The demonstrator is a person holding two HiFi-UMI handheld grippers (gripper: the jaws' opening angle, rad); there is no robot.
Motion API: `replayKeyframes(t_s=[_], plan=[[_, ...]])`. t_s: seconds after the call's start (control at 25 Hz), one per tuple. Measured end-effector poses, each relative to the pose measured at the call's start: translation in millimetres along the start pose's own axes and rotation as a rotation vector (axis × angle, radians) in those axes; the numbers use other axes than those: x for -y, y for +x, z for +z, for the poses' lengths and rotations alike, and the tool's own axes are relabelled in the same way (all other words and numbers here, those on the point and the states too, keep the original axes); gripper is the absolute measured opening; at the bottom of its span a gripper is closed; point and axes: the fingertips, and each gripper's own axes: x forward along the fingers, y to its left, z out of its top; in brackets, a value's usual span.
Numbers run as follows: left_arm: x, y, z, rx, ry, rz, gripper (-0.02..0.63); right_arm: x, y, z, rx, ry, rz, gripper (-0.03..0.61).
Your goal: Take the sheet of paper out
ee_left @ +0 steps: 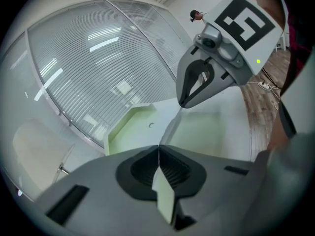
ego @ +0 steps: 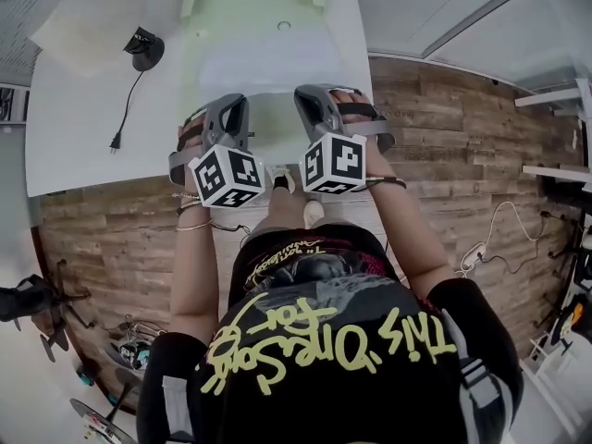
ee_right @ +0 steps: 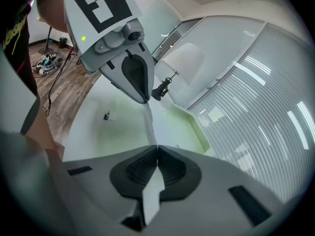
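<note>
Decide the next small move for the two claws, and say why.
Probably draw the paper a little towards the person, both claws shut. The left claw and right claw each pinch its near edge, and its far part seems to lie over the green tray.

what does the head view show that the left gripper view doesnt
Only the head view: the person's black shirt with yellow lettering, and the cable plug. Only the left gripper view: the slatted glass wall, and, up close, the left gripper shut on the edge of the sheet of paper. Both: the right gripper also pinching that sheet, the white table and the wooden floor.
</note>
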Motion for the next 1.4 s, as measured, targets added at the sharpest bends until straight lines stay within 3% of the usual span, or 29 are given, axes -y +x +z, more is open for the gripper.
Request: replayKeyframes(t_s=[0.56, 1.04, 1.4], plan=[[24.1, -31.7, 9.2, -0.006, -0.007, 0.024, 0.009, -18.9, -36.6, -1.0, 0.034, 0.009, 0.007, 0.011], [18.6, -57.6, 41.3, 0.019, 0.013, 0.087, 0.009, 12.3, -74.9, 6.8, 0.103, 0.030, -0.118, 0.009], [1.5, -77.6, 62.5, 0.049, 0.030, 0.153, 0.009, 39.1, -99.4, 22.2, 0.146, -0.015, -0.198, 0.011]])
